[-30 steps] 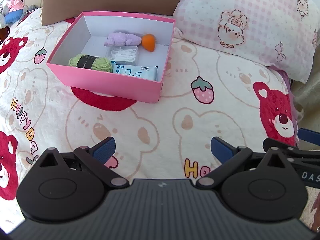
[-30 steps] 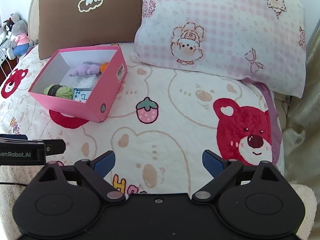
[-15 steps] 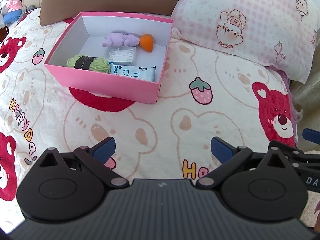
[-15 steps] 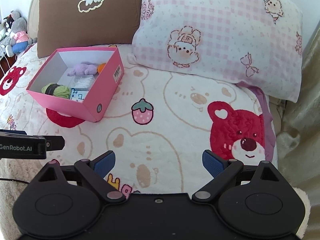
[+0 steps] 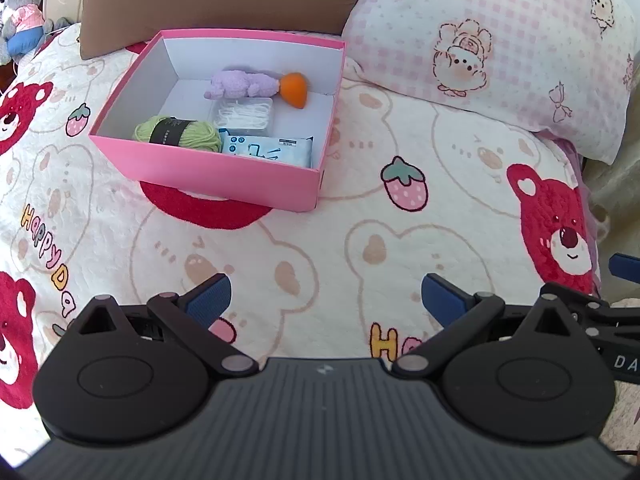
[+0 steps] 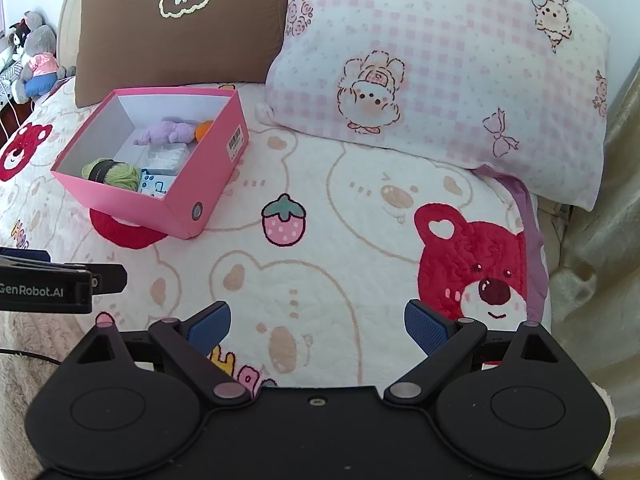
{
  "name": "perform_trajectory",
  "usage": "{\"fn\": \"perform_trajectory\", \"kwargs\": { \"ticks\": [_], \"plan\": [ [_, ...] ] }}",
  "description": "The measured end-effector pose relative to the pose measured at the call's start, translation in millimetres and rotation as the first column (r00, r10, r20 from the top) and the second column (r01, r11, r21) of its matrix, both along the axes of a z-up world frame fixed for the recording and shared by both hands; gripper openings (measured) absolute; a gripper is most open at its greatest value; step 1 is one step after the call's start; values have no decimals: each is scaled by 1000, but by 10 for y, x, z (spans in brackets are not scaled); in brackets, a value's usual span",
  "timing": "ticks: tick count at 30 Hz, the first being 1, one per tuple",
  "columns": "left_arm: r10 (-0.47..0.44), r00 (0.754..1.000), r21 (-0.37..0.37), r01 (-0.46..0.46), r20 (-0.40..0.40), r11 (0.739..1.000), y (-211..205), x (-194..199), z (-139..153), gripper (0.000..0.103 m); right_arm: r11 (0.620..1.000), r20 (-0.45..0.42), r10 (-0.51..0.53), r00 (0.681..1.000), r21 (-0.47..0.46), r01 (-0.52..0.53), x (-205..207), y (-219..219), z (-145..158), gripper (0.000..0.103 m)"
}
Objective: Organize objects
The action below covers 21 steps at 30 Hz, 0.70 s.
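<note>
Both of your grippers hang above the bedspread with nothing between the jaws: the left gripper is spread wide, and the right gripper is likewise released. The pink box sits well ahead, near the brown pillow, beside the checked pillow. Inside it lie the green yarn, the wipes pack, the clear case and the purple plush toy with its orange end. No loose item shows on the bedspread, so the sorting step appears complete. Judge the next move as confirmation only: check the surroundings outside the views before withdrawing.
</note>
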<state>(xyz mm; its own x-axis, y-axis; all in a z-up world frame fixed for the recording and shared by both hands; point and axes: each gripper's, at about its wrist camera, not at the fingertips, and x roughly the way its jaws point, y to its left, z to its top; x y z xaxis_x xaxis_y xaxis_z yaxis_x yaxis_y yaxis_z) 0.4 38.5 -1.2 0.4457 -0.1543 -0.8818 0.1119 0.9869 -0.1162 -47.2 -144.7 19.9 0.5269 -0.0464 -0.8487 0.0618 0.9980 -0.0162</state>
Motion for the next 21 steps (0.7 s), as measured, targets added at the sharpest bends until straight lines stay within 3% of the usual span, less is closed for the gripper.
{"fn": "perform_trajectory", "kwargs": {
  "ticks": [11,21],
  "plan": [
    [-5,1000,-18,5,6,1000,-44,22,-30,103,1000,-3,-1,1000,-1,1,10,12,-6,96],
    [-14,1000,18,14,7,1000,-70,24,-36,103,1000,-14,-3,1000,0,3,35,-6,-56,96]
  ]
}}
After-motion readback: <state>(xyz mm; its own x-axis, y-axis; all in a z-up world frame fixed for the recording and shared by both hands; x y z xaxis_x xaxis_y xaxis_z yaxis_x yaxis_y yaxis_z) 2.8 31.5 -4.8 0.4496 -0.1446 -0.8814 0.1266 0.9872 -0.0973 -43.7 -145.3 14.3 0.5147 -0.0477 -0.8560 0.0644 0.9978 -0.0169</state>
